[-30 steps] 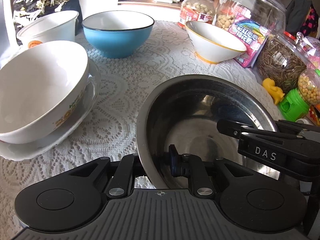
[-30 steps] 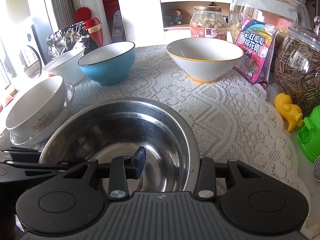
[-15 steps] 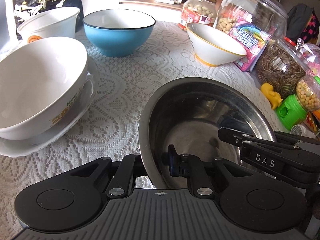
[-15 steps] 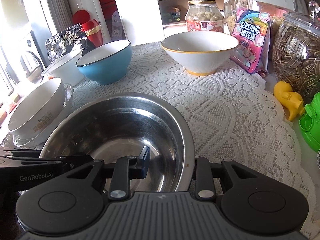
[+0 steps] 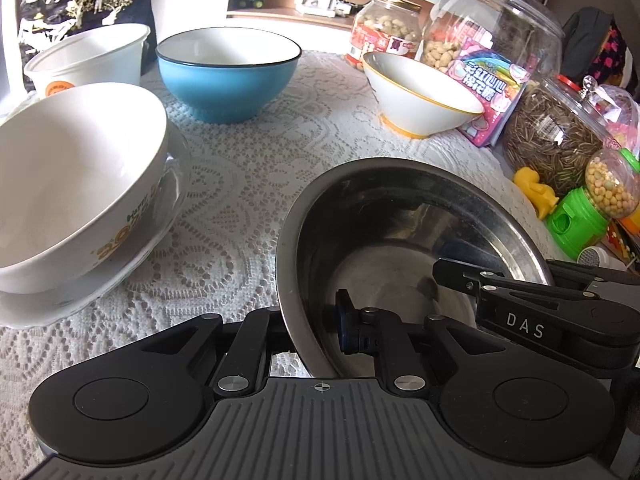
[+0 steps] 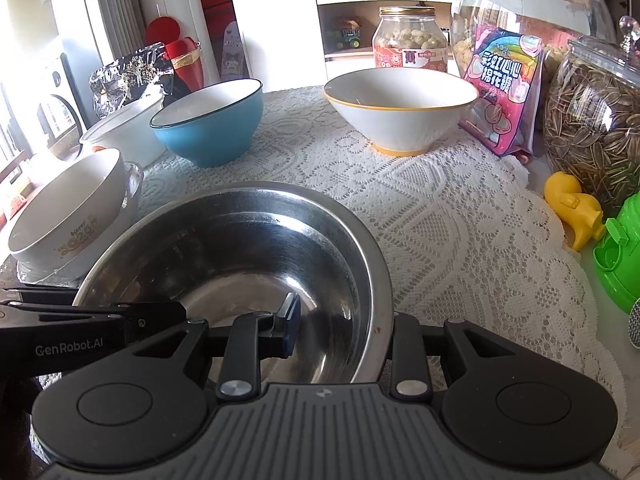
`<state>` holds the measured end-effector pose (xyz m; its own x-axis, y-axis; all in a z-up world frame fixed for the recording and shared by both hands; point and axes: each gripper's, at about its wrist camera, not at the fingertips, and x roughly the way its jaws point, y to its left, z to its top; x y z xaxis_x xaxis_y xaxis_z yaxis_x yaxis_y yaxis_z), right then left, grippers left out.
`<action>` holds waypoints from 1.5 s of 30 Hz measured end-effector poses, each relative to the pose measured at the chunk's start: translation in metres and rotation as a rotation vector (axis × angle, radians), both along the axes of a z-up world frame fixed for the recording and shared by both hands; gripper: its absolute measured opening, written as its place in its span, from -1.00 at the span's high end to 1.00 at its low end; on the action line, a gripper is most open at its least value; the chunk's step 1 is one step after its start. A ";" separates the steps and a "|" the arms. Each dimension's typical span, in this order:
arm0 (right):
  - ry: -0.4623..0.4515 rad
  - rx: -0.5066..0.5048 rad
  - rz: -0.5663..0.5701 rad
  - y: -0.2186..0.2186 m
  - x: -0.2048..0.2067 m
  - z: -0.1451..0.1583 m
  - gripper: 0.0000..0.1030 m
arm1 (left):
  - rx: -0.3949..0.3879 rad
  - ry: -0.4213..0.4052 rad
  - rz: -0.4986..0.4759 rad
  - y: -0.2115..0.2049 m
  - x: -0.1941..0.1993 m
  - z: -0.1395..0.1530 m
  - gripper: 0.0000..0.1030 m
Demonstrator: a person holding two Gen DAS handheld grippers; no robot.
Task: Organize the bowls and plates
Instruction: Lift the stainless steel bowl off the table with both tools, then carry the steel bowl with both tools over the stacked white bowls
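Observation:
A steel bowl (image 5: 400,240) sits on the lace cloth, close in front of both cameras. My left gripper (image 5: 310,322) is shut on its left rim, one pad inside the bowl and the other hidden behind the wall. In the right wrist view the steel bowl (image 6: 240,248) has my right gripper (image 6: 344,328) shut on its right rim in the same way. A white printed bowl (image 5: 72,184) stands on a white plate (image 5: 60,308) at the left. A blue bowl (image 5: 228,76) and a yellow-rimmed white bowl (image 5: 420,96) stand farther back.
A white paper tub (image 5: 88,60) and a dark snack bag (image 5: 88,4) stand at the back left. Glass jars (image 5: 492,36), a pink sweets packet (image 5: 492,96), a yellow toy (image 5: 536,196) and a green dispenser (image 5: 580,220) line the right edge.
The right gripper's jaws have drawn in onto the bowl's rim. The left gripper's jaws have tightened slightly. Neither hand nor the steel bowl has shifted noticeably.

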<state>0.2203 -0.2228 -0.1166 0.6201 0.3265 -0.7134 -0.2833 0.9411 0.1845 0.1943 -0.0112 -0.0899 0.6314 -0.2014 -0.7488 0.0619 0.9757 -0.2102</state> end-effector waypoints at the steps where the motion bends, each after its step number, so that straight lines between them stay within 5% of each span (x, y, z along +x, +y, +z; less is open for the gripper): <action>1: 0.000 -0.002 0.001 0.000 0.000 0.000 0.43 | 0.000 -0.001 -0.001 0.000 0.000 0.000 0.70; 23: -0.022 -0.057 0.011 0.005 -0.005 -0.001 0.41 | -0.016 0.000 -0.067 0.004 0.009 0.000 0.70; 32: -0.003 0.004 0.030 -0.006 -0.002 -0.001 0.38 | -0.069 0.008 -0.019 0.005 0.022 -0.002 0.71; 45: -0.023 -0.035 0.027 0.005 -0.001 -0.002 0.28 | -0.131 -0.026 -0.022 0.016 0.019 -0.008 0.71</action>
